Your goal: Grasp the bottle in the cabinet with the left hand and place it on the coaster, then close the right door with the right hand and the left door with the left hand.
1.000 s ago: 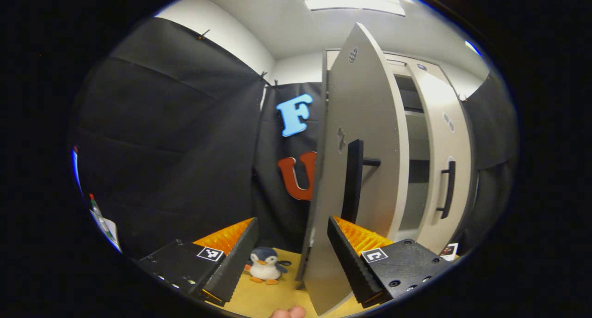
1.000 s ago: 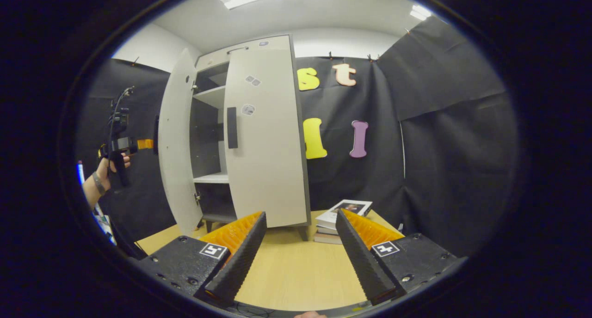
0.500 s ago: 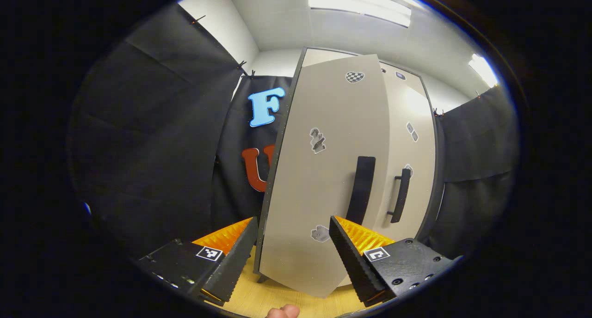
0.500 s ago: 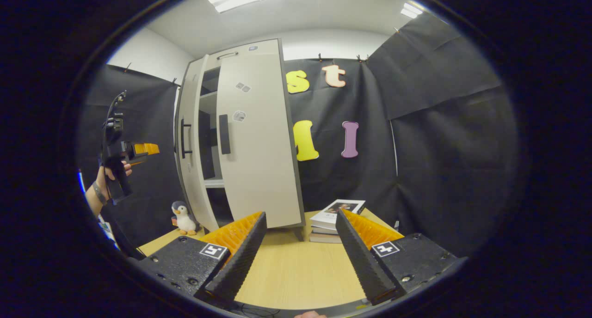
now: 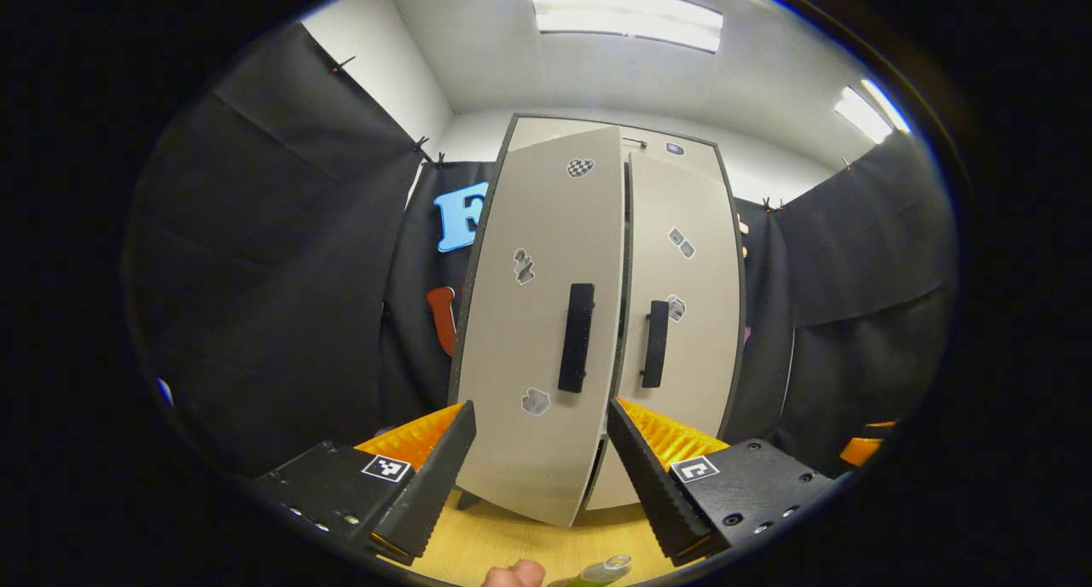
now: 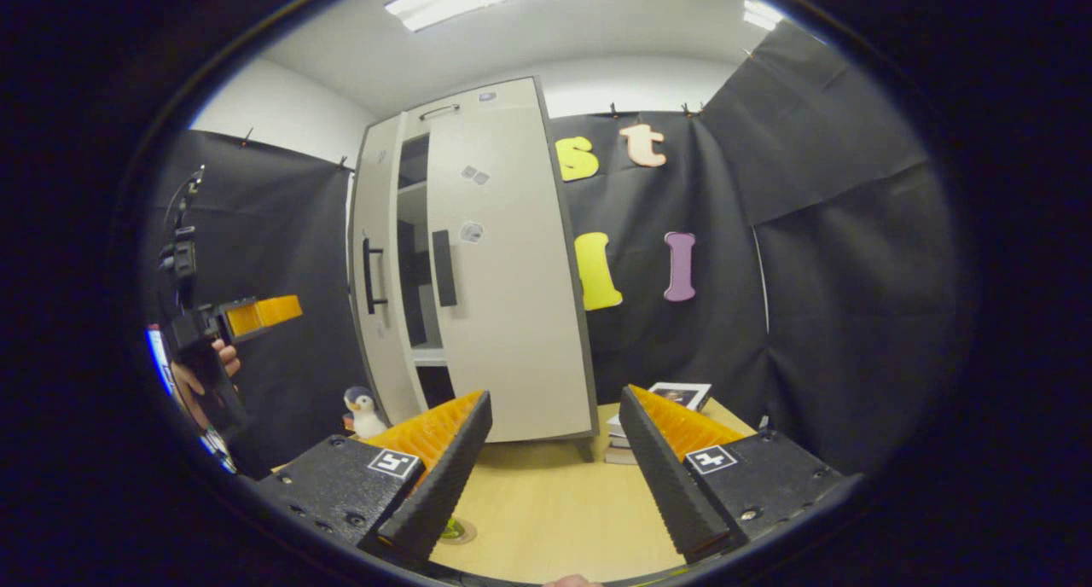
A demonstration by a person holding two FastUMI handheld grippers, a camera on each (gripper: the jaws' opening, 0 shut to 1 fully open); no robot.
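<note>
The cabinet's left door stands a little ajar, with a dark gap between it and the right door, which lies flat against the cabinet front. My left gripper is open and faces the doors from a short way off, touching neither. A hand holds that left gripper in the air to the left of the cabinet. My right gripper is open above the wooden table, with nothing between its fingers. The top of a greenish bottle peeks in at the bottom edge, and its base is hidden.
A toy penguin sits on the table by the cabinet's left foot. A stack of books lies to the right of the cabinet. A small round green thing shows by my right gripper's left finger. Black cloth walls close in on all sides.
The left door has swung from wide open to nearly shut. My left gripper has drawn back from it and now faces both door fronts. The right gripper has barely moved.
</note>
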